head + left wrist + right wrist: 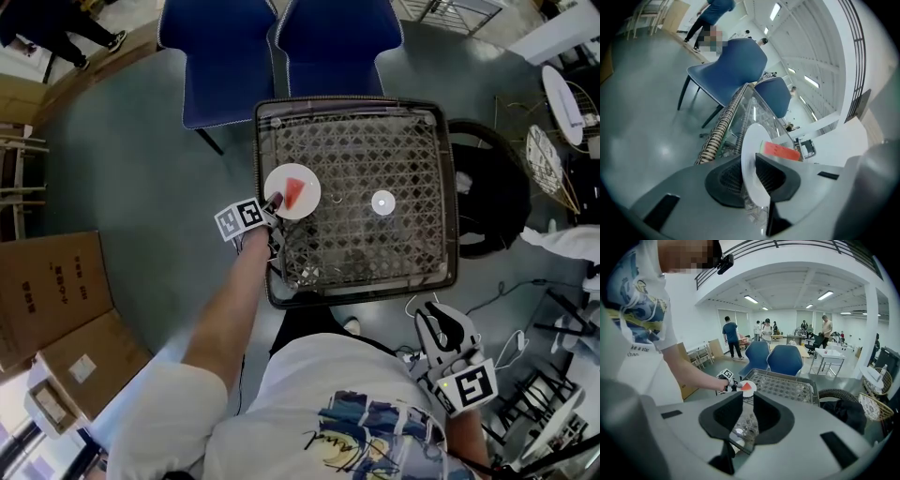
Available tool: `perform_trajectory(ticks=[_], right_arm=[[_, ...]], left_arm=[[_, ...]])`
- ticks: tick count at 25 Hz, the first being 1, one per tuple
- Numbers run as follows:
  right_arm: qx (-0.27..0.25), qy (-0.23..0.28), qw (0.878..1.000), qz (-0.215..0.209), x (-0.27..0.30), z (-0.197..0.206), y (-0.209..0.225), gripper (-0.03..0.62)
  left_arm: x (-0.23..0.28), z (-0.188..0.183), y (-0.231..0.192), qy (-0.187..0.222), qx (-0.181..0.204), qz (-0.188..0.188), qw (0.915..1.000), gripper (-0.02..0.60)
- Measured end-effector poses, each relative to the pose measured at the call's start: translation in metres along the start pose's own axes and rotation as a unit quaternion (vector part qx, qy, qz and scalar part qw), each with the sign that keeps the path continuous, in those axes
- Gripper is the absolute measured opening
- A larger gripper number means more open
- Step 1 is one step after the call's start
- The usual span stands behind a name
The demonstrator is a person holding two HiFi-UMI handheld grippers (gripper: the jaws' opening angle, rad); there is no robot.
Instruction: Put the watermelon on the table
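Observation:
A red watermelon slice (295,194) lies on a white plate (292,191) at the left edge of the glass-topped wicker table (448,187). My left gripper (272,202) reaches in from the left with the plate's rim between its jaws. In the left gripper view the plate (752,154) stands edge-on between the two pads, both ribbed faces showing beside it, and the slice (780,151) lies beyond. My left gripper (751,176) is open around the rim. My right gripper (429,319) hangs off the table's near right corner, open and empty (747,416).
Two blue chairs (281,47) stand at the table's far side. A small white disc (382,202) lies on the table. A black round basket (487,192) sits to the right, cardboard boxes (52,291) to the left, wire racks and cables (553,412) at the near right.

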State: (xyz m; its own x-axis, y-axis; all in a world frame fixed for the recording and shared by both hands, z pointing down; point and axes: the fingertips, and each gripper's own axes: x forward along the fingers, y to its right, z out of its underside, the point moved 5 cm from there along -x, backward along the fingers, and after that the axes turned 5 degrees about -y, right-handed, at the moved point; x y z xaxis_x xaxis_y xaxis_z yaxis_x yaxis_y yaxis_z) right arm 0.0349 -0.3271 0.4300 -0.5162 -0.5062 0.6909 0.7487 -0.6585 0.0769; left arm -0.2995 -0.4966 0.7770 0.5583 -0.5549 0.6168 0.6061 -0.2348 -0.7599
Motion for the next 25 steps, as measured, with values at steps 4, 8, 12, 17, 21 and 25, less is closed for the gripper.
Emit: perform_trajectory(ticks=[4, 8, 12, 17, 21, 25], right_arm=[[-0.003, 0.005, 1.0, -0.003, 0.0, -0.002, 0.002, 0.072], [-0.004, 0.007, 1.0, -0.005, 0.001, -0.004, 0.001, 0.072], [0.001, 0.008, 1.0, -0.003, -0.003, -0.001, 0.004, 0.072], [0.006, 0.011, 1.0, 0.002, -0.01, 0.005, 0.005, 0.072], [0.007, 0.012, 1.0, 0.007, -0.016, 0.012, 0.008, 0.072], [0.001, 0.018, 1.0, 0.002, -0.021, 0.019, 0.012, 0.072]], left_arm=[[0.0, -0.003, 0.007, -0.016, 0.065, -0.069, 0.9953, 0.082], [-0.003, -0.008, 0.007, -0.024, 0.117, -0.148, 0.9818, 0.127], [-0.002, -0.008, 0.009, -0.024, 0.137, -0.187, 0.9724, 0.144], [-0.003, -0.009, 0.009, -0.019, 0.165, -0.223, 0.9605, 0.155], [-0.008, -0.009, 0.008, -0.007, 0.159, -0.221, 0.9621, 0.155], [-0.019, -0.004, 0.016, 0.006, 0.168, -0.218, 0.9613, 0.154]])
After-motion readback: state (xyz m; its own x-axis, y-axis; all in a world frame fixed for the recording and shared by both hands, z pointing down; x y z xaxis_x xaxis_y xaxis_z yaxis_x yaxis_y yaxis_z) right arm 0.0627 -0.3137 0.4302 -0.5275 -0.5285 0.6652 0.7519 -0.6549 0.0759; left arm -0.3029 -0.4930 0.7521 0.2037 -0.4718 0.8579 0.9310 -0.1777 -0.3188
